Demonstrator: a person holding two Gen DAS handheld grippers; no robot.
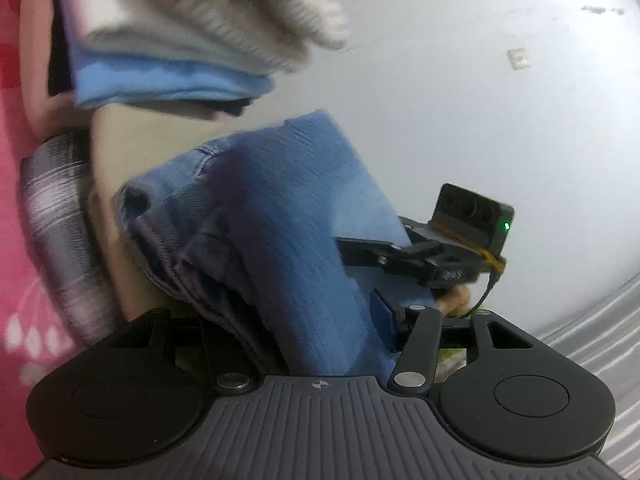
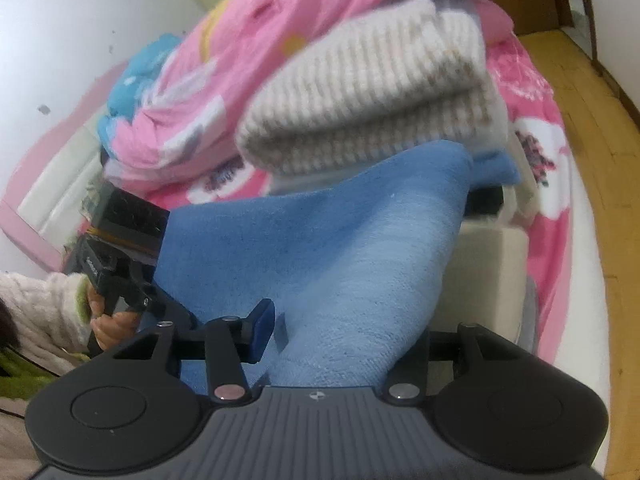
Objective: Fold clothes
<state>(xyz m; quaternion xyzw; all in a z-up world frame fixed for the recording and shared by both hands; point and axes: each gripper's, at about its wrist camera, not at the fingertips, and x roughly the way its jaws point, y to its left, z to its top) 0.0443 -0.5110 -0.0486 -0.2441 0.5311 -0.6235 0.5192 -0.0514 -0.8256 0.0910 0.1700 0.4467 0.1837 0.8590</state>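
A folded blue garment [image 1: 288, 216] fills the space between the fingers of my left gripper [image 1: 280, 308], which is shut on the thick fold; its fingertips are hidden under the cloth. In the right wrist view the same blue garment [image 2: 340, 248] lies between the jaws of my right gripper [image 2: 344, 332]. That gripper's left pad [image 2: 262, 330] stands a little off the cloth, so it is open; the other finger is covered. The far end of the garment reaches a stack of folded clothes [image 2: 372, 92] topped by a ribbed beige knit.
The stack [image 1: 168, 60] rests on a cream box [image 2: 488, 272] on a bed with pink flowered bedding [image 2: 248, 60]. A hand in a fluffy white sleeve [image 2: 40, 304] holds the left gripper. A white wall [image 1: 480, 120] is behind, and wooden floor [image 2: 592, 160] lies to the right.
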